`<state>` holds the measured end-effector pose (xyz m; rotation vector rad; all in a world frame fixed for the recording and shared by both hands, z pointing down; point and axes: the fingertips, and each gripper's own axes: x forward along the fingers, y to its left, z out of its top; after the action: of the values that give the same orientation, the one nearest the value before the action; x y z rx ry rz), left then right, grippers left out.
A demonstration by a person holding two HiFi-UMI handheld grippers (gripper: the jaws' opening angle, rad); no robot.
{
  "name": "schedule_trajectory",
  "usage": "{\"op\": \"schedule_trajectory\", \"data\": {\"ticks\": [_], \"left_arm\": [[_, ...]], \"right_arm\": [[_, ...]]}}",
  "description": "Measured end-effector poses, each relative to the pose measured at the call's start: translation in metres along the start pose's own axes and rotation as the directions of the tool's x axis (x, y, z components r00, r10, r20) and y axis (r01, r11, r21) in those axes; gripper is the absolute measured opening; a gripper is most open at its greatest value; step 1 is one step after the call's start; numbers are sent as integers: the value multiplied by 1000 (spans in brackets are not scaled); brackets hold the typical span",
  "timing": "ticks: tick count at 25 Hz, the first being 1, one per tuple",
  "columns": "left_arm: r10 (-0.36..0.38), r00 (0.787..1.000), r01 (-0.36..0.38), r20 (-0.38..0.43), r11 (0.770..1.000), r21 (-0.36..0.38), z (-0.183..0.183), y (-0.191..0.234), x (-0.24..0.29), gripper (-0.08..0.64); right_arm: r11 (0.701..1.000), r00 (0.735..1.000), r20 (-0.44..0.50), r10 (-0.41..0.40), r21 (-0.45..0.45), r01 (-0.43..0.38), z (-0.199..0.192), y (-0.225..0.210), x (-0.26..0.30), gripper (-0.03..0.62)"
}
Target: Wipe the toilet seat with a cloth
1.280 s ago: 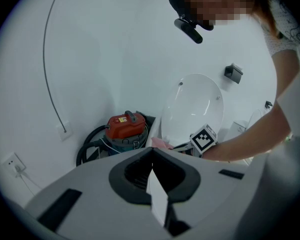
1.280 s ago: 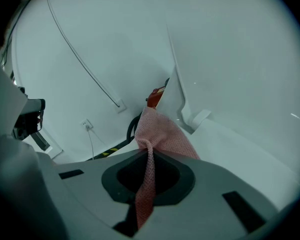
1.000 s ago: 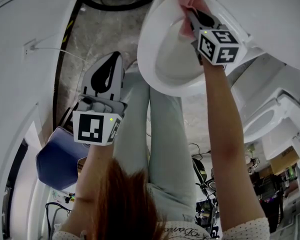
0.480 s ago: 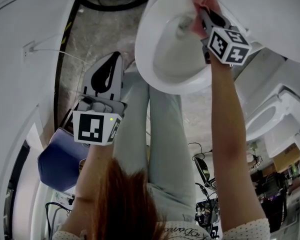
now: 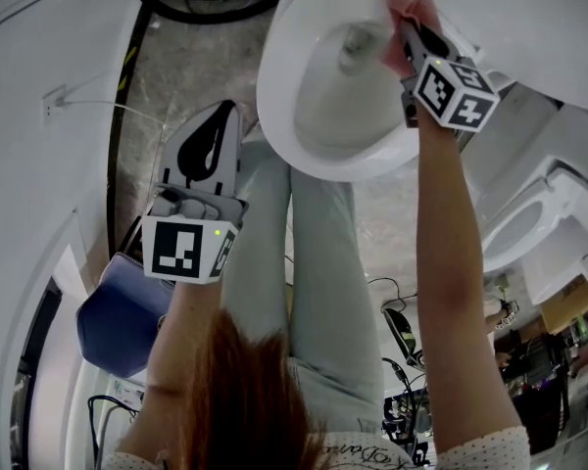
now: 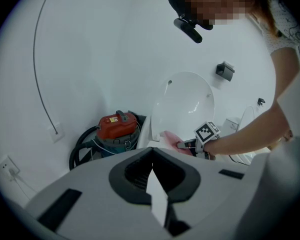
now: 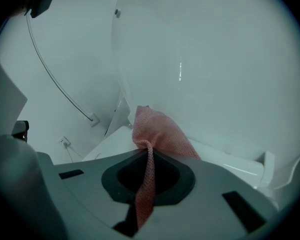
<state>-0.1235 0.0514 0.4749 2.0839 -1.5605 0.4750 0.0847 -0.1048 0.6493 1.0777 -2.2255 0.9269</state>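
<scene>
In the head view I get only a pink scrap of the cloth (image 5: 405, 3) past the right gripper (image 5: 402, 32), and it runs off the top edge. In the right gripper view the cloth's own fold covers where it meets the toilet seat (image 7: 110, 144), so I cannot tell the contact. The left gripper (image 6: 152, 171) hides the base of the red vacuum cleaner (image 6: 117, 126). A blue object (image 5: 113, 306) sits half hidden behind the person's left arm; I cannot name it.

My head camera looks steeply down past both arms onto the toilet (image 5: 304, 145). The camera on my left claw (image 6: 151, 153) faces that same toilet from well back and catches my right claw (image 6: 182, 145). The right one's camera sits close against the raised lid (image 7: 205, 74), with the cloth (image 7: 157, 131) just before it.
</scene>
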Motion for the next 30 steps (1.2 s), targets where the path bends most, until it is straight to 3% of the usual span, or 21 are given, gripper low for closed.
{"op": "schedule_trajectory", "data": {"ticks": [18,26,30], "left_arm": [[-41,999,41,2,999,22,-1,-22,4,2],[-54,999,54,-9,998,30,-3,-27,3,2],[-55,998,55,-9,998,36,-5,-28,2,2]], "right_arm": [[984,996,-43,-83,157,88,-21,-46,-47,21],[979,995,-54,-80,182,89,-35,-62,-66,21],[988,996,-66,-67,135,75,-41,-62,-72,21]]}}
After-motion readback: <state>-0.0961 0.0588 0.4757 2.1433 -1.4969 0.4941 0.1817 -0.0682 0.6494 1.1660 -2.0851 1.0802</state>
